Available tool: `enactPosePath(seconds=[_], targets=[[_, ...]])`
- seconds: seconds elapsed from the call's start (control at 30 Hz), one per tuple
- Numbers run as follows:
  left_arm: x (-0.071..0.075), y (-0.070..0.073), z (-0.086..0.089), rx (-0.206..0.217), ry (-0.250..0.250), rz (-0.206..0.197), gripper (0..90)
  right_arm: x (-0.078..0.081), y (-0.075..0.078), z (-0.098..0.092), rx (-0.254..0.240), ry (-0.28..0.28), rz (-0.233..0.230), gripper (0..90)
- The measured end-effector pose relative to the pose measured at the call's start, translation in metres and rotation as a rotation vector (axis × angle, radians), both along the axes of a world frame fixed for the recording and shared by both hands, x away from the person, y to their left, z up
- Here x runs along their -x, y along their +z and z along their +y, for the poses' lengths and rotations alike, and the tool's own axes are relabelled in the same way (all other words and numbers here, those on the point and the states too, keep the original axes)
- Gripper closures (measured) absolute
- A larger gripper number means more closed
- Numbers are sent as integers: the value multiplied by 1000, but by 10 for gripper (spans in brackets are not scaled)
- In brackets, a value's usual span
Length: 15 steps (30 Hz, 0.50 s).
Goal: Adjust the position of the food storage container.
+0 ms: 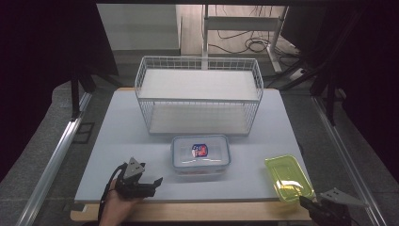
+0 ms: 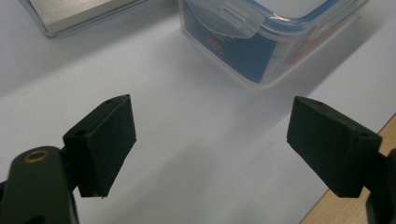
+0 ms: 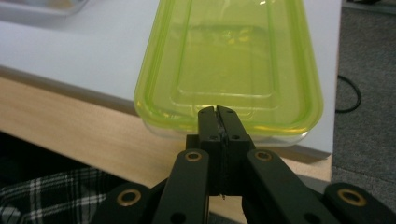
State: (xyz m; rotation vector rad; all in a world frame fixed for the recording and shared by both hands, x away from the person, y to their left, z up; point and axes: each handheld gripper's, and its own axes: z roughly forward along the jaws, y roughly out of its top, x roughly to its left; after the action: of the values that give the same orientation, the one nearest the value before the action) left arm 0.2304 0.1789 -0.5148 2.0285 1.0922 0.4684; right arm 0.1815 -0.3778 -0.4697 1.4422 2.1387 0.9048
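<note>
A clear lidded box [image 1: 201, 154] with blue clip seals and a printed label sits near the table's [image 1: 117, 136] front edge, centred before a white two-tier wire shelf [image 1: 199, 94], probably staged for shelving. The left gripper [image 1: 149, 185], jaws spread wide and empty, hovers low at the front-left, angled toward it. By the front-right corner lies a translucent yellow-green container [image 1: 288, 177], glossy with rounded corners; the right gripper [image 3: 218, 119], jaws pressed together holding nothing, waits just short of its near rim.

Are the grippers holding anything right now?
No. The left gripper is open over bare table; the right gripper is shut, empty, near the yellow-green plastic container.
</note>
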Motion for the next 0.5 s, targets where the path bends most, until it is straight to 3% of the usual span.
enactPosePath(seconds=[0.23,0.33,0.5], targets=[[0,0,0,-1,-3,-1,155,-9,-1,11,23,3,-18,891],[-2,-1,1,10,0,8,155,-11,-2,7,-17,-3,-15,892],[-2,-1,0,7,-2,5,155,-21,-3,14,-4,4,-31,892]])
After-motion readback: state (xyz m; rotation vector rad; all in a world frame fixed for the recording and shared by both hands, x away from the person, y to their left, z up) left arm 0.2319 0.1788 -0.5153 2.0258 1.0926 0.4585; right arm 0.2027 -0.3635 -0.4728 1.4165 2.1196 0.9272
